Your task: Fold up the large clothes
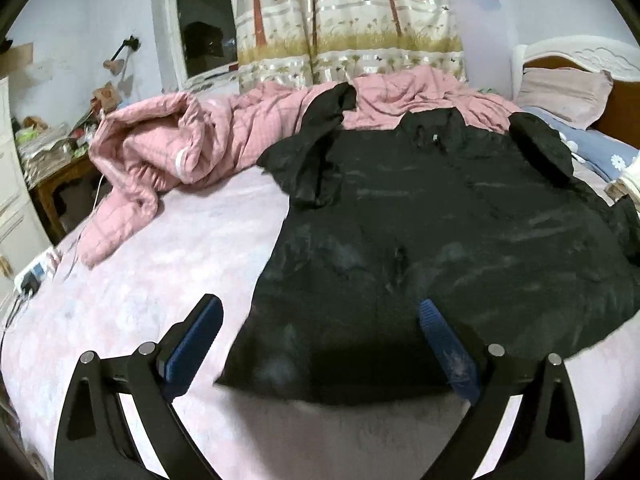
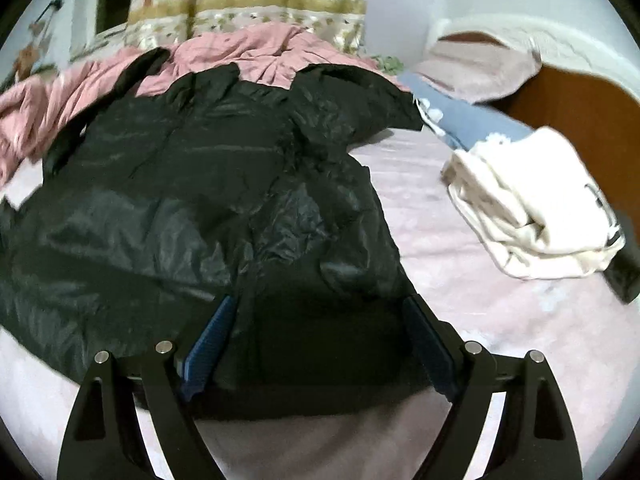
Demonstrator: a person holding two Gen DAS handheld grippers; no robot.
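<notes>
A large shiny black jacket point(image 1: 440, 232) lies spread on the pink bed sheet point(image 1: 160, 272), collar far, hem near. My left gripper point(image 1: 320, 312) is open above the jacket's near left hem corner, with nothing between its blue pads. In the right wrist view the jacket point(image 2: 180, 208) fills the left and middle. My right gripper point(image 2: 316, 312) is open over the jacket's near right hem, both blue pads either side of a dark fold; I cannot tell whether they touch the fabric.
A crumpled pink quilt point(image 1: 180, 148) lies at the far left of the bed. A folded cream garment point(image 2: 532, 208) sits at the right, by a blue flowered pillow point(image 2: 472, 124) and headboard point(image 2: 580, 112). A power strip point(image 1: 36, 276) lies at the bed's left edge.
</notes>
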